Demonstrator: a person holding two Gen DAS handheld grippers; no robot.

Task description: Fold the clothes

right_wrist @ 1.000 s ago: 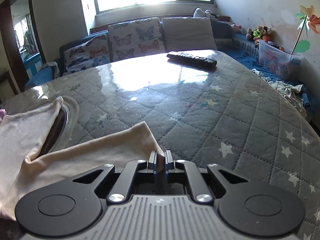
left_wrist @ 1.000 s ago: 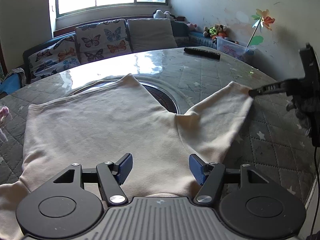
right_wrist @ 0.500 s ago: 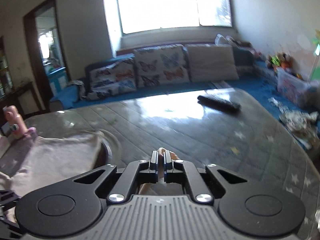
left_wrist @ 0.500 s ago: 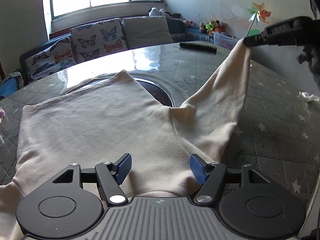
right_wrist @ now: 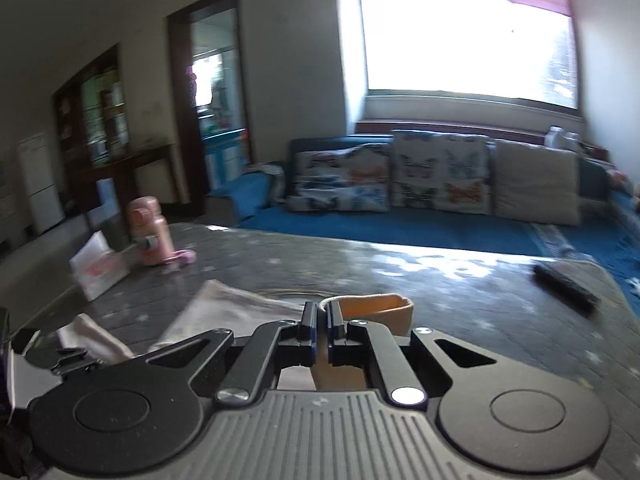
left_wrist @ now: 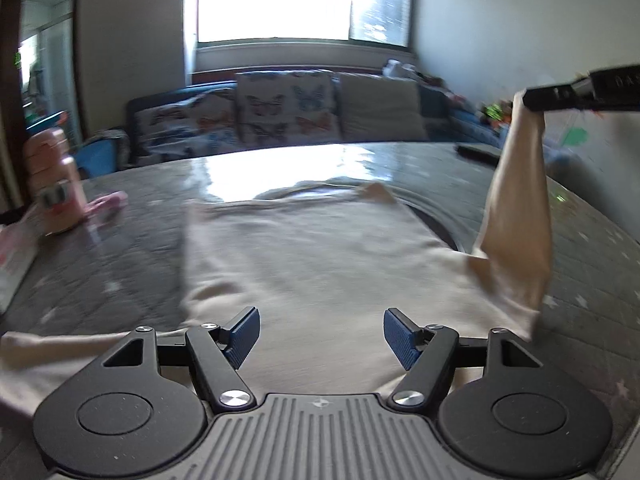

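A cream long-sleeved shirt (left_wrist: 312, 264) lies spread flat on the quilted grey table (left_wrist: 120, 260). My left gripper (left_wrist: 322, 336) hovers low over the shirt's near part. Its jaws are opening, and no cloth is pinched between the blue pads (left_wrist: 244, 334). My right gripper (left_wrist: 532, 102) is shut on the cuff of the right sleeve (left_wrist: 516, 208) and holds it high, so the sleeve hangs down to the shirt's shoulder. In the right wrist view the cuff (right_wrist: 376, 304) sticks out past the closed right gripper (right_wrist: 319, 320).
A pink bottle (left_wrist: 52, 184) and a white packet (right_wrist: 96, 268) stand at the table's left side. A black remote (right_wrist: 564, 288) lies at the far right. A round inset (left_wrist: 436, 220) shows beside the shirt. A sofa with butterfly cushions (right_wrist: 440, 172) runs behind the table.
The right gripper has lifted the sleeve off the table and carried it up and toward the shirt's body. The left view has swung left, bringing the pink bottle into sight.
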